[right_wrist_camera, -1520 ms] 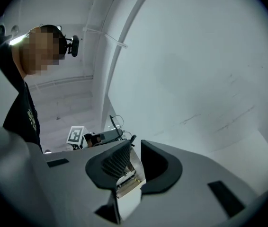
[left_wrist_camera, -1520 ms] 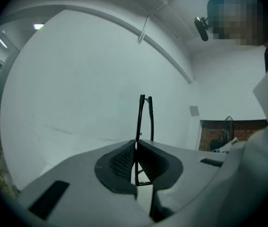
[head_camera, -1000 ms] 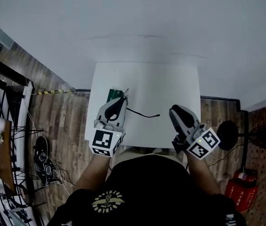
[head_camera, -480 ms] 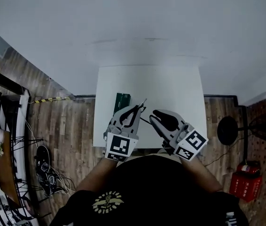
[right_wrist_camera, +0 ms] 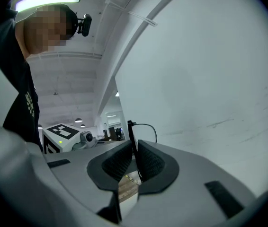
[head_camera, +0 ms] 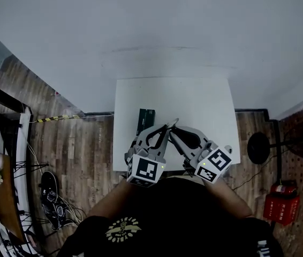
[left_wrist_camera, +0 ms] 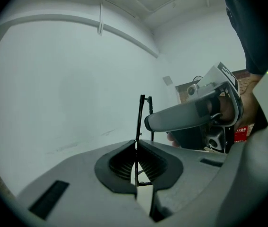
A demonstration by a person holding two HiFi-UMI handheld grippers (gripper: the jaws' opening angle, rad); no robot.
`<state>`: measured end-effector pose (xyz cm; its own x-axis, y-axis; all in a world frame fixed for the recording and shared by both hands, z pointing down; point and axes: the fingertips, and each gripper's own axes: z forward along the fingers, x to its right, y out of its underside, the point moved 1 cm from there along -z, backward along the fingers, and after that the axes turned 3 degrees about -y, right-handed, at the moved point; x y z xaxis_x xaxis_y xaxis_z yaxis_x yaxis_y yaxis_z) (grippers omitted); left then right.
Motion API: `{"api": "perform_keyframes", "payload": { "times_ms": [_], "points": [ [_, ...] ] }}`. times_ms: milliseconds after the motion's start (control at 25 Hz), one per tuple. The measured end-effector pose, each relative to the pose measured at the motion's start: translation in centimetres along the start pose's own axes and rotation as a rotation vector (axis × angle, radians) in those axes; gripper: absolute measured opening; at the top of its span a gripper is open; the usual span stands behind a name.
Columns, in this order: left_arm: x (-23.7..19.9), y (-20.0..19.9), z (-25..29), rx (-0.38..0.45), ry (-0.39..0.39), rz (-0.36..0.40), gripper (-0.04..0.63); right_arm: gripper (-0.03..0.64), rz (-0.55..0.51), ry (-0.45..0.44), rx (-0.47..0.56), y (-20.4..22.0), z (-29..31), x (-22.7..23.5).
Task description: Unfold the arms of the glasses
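Now our left gripper (left_wrist_camera: 135, 148) clamps the glasses (left_wrist_camera: 141, 112) over the table (head_camera: 194, 95); the right gripper (right_wrist_camera: 134, 150), jaws just closing, nips an arm (right_wrist_camera: 129, 129) — thin, light, probably bendable, so we'd hold near the hinge.

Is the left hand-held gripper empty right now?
No, the left hand-held gripper has a thin black part of the glasses pinched between its closed jaws.
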<state>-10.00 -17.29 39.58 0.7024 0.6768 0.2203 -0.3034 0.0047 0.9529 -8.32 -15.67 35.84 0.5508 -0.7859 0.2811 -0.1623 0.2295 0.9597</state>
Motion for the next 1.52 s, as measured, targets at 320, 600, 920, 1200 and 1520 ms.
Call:
{"api": "perform_keyframes", "payload": {
  "times_ms": [320,600,920,1200,1520],
  "points": [
    [-2.2,0.7,-0.9,0.007,0.019,0.023,0.018,0.017,-0.06,0.034,-0.022,0.4,2.0,-0.5],
    [-3.4,1.1,-1.1,-0.003,0.017,0.067,0.018,0.017,-0.065,0.034,-0.034,0.7,2.6,-0.5],
    [-3.8,1.4,-0.6,-0.03,0.049,0.149,0.018,0.017,-0.083,0.061,-0.077,1.0,2.3,-0.1],
    [-3.3,1.3,-0.1,-0.092,0.076,0.154,0.018,0.015,-0.075,0.086,-0.102,1.3,1.2,0.6],
    [-3.1,2.5,1.2,-0.078,0.075,0.181,0.018,0.014,-0.055,0.073,-0.148,1.9,0.4,1.6]
  ]
}}
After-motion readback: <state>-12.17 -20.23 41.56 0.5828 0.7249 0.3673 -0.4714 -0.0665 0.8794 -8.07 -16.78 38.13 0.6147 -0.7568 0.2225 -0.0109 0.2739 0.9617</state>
